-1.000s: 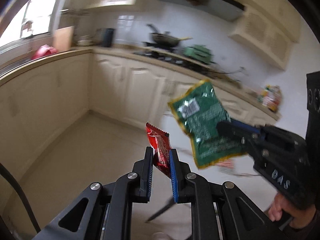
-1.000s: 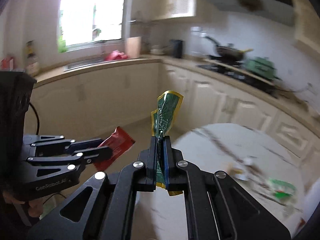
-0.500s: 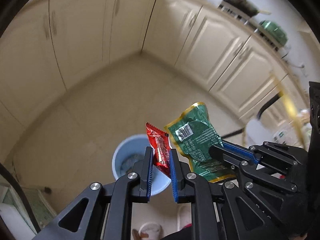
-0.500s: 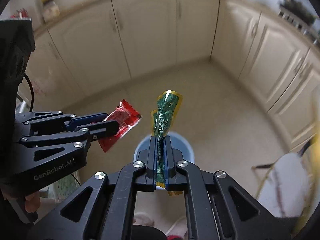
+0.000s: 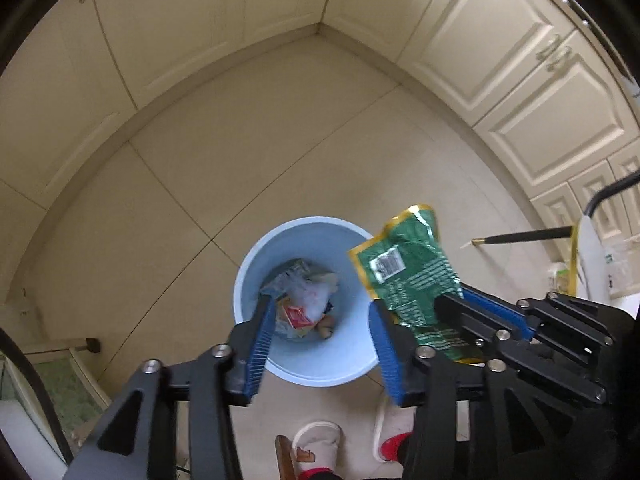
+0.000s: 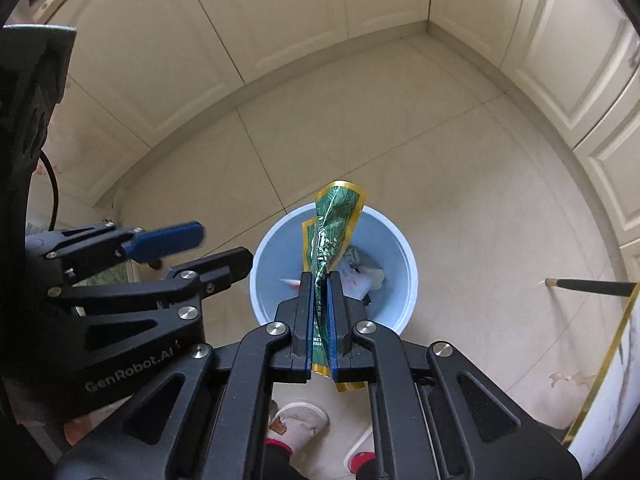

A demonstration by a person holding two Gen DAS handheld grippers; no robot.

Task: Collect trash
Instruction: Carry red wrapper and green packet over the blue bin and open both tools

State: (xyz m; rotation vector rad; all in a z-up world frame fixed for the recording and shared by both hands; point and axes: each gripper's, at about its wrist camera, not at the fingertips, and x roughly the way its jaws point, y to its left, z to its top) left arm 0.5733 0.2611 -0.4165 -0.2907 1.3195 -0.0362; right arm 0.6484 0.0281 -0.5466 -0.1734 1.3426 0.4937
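Trash fills the bottom of a pale blue bin (image 5: 308,308) on the tiled kitchen floor (image 5: 240,160), seen from the left wrist camera, where the left gripper (image 5: 320,344) hangs directly over the rim with its blue-padded fingers (image 5: 260,344) spread wide and empty. To its right, the right gripper (image 5: 492,320) pinches a green snack wrapper (image 5: 412,276), whose white label panel faces this camera only. A red-and-white packet (image 5: 296,316) lies among the crumpled litter inside, and slippered feet (image 5: 316,444) show below.

From the right wrist camera, the right gripper (image 6: 320,320) is clamped edge-on around the green snack wrapper (image 6: 332,232), held above the bin (image 6: 400,288). The left gripper (image 6: 200,252) appears at left, its fingers apart. A dark stick (image 6: 588,287) lies on the floor at right.
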